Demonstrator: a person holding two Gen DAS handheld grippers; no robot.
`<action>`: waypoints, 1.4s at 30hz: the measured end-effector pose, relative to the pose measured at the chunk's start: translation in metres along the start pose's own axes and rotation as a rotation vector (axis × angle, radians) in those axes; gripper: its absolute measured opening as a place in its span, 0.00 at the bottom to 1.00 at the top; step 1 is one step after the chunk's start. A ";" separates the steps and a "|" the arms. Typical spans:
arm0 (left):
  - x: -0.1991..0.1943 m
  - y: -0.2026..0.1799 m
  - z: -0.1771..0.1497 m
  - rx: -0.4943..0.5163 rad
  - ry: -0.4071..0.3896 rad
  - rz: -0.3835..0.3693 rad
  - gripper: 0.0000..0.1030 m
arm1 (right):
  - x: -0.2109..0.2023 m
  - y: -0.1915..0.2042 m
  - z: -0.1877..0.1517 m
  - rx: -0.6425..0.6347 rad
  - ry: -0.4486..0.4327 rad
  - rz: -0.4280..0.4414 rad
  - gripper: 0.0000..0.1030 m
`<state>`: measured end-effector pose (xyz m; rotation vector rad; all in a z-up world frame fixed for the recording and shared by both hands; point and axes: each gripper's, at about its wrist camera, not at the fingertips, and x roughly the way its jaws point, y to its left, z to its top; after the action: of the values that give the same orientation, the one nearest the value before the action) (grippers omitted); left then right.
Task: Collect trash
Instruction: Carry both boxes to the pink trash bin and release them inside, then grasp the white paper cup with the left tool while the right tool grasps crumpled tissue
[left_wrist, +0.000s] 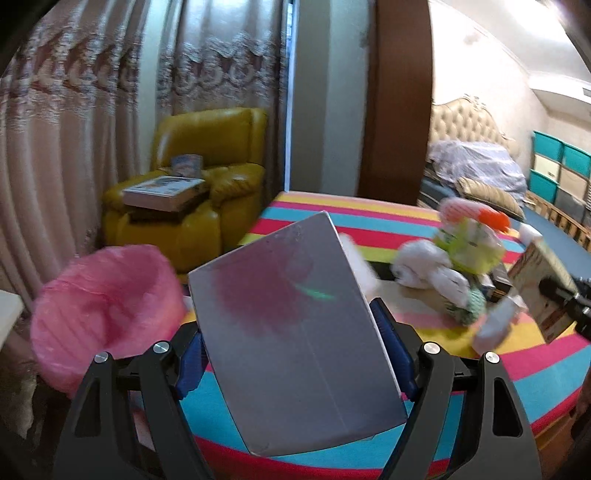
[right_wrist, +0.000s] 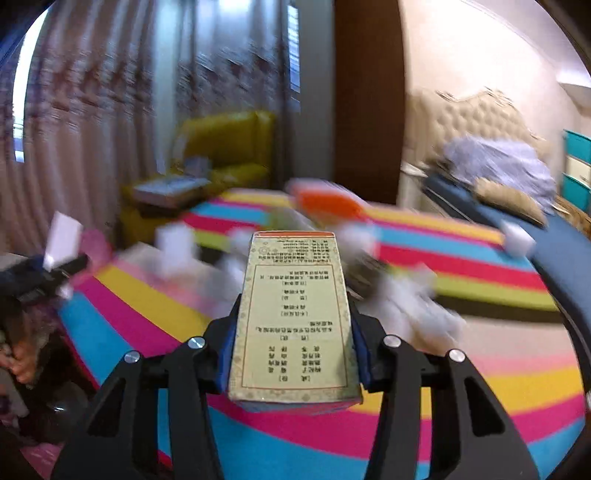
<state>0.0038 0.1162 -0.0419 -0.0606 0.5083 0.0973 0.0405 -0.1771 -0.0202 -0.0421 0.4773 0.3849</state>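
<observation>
My left gripper (left_wrist: 291, 343) is shut on a pale grey box (left_wrist: 295, 325), its blue pads pressing both long sides, and the box tilts up over the striped table (left_wrist: 369, 218). A bin with a pink liner (left_wrist: 99, 306) stands open just left of it. My right gripper (right_wrist: 295, 332) is shut on a beige printed carton (right_wrist: 295, 314), which also shows at the right edge of the left wrist view as the carton (left_wrist: 543, 280). Between the two lies a pile of trash (left_wrist: 454, 254): white tissues, green-yellow wrappers and an orange piece. The right wrist view is blurred.
A yellow armchair (left_wrist: 207, 184) holding books stands behind the bin, in front of the curtains. A bed (left_wrist: 480, 166) and teal drawers (left_wrist: 561, 162) are at the far right. A person's hand (right_wrist: 22, 362) shows at the left edge of the right wrist view.
</observation>
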 end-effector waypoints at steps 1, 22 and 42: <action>-0.002 0.007 0.002 -0.004 -0.005 0.013 0.73 | 0.007 0.012 0.008 -0.010 -0.006 0.046 0.47; 0.007 0.227 0.007 -0.163 0.055 0.200 0.73 | 0.158 0.262 0.080 -0.209 0.084 0.610 0.48; -0.011 0.219 -0.001 -0.228 -0.036 0.264 0.94 | 0.127 0.213 0.062 -0.160 0.033 0.501 0.83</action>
<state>-0.0296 0.3326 -0.0451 -0.2142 0.4656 0.4142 0.0924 0.0731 -0.0125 -0.0841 0.4863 0.9148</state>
